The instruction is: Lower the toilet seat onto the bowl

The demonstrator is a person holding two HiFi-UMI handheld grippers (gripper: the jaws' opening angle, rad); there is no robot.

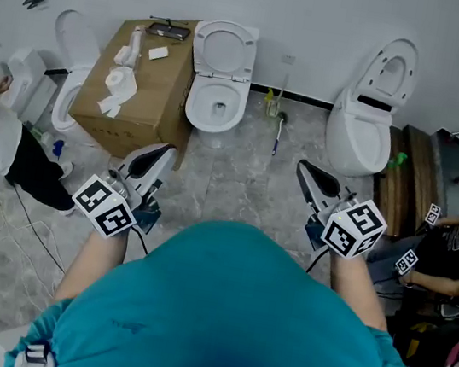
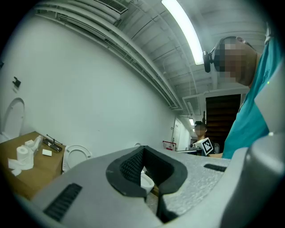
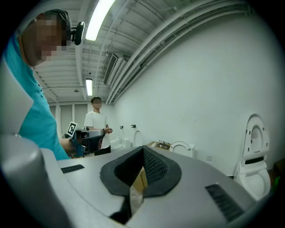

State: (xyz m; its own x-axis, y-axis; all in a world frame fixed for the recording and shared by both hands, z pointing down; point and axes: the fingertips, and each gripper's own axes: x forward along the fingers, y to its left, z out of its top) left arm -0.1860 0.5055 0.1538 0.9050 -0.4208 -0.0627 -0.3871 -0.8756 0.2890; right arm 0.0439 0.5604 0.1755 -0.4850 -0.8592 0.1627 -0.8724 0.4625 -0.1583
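Left gripper (image 1: 163, 155): we hold it low on our left, pointing ahead. Its jaws are pressed fully together with nothing between them, and it touches nothing.
Right gripper (image 1: 305, 171): we hold it low on our right, likewise closed tight and empty, with only air at its pads.
Floor (image 1: 239, 180): grey marbled tiles lie between our grippers and the toilets.
Cardboard box (image 1: 153, 93): it stands just left of the middle toilet, with paper rolls (image 1: 120, 83) lying on its top.
Bowl (image 1: 214, 108): white and open, it sits straight ahead of us, well apart from both grippers.
Toilet seat (image 1: 225, 48): it is still raised, standing upright behind the bowl against the wall — not yet down on the rim.
Right toilet (image 1: 360, 134): further right along the same wall, its seat is also tipped up.
Left toilet (image 1: 64, 96): it is partly hidden beyond the box.
Wall (image 1: 323, 29): plain white, behind all three toilets.
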